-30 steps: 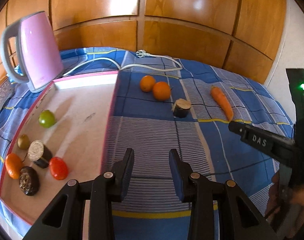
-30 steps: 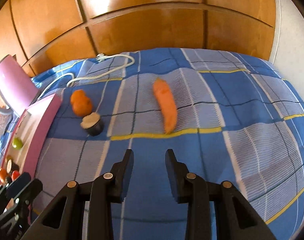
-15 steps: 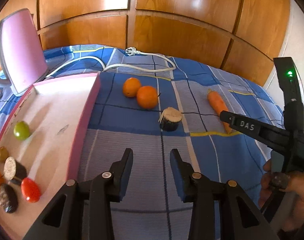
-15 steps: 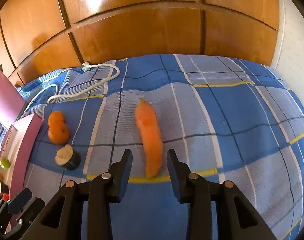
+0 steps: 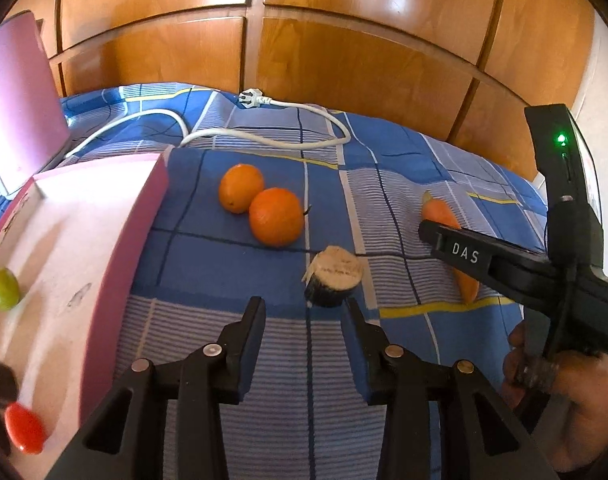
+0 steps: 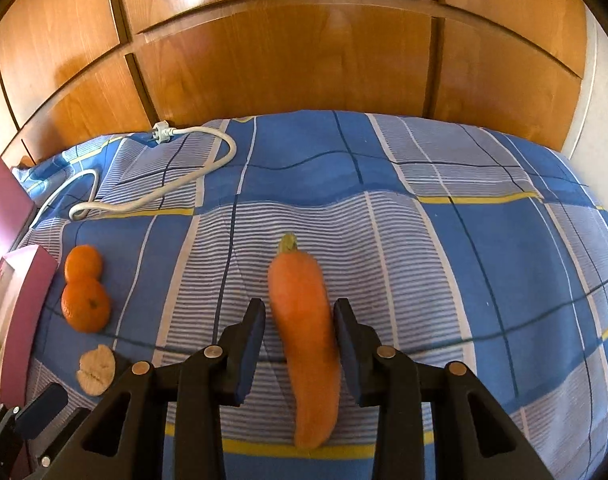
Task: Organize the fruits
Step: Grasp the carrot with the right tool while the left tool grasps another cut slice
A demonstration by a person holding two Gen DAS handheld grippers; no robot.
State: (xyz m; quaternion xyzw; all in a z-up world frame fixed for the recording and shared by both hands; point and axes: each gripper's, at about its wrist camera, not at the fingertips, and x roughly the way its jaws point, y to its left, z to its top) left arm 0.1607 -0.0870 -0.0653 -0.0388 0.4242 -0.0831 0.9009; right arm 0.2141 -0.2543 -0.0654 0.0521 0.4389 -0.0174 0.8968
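While the long orange carrot (image 6: pixel 304 340) lies on the blue checked bedspread (image 6: pixel 483 240), the right gripper (image 6: pixel 300 316), angled downward, now straddles it, jaws just narrowed without touching. The left gripper (image 5: pixel 304 312), opening, empty, has neared the dark cut-topped stump (image 5: pixel 333 276). Finger lettering: "DAS".

My right gripper (image 6: pixel 300 318) straddles the carrot (image 6: pixel 304 332), pads not pressing; my left gripper (image 5: pixel 304 312) hangs parted at lower centre.
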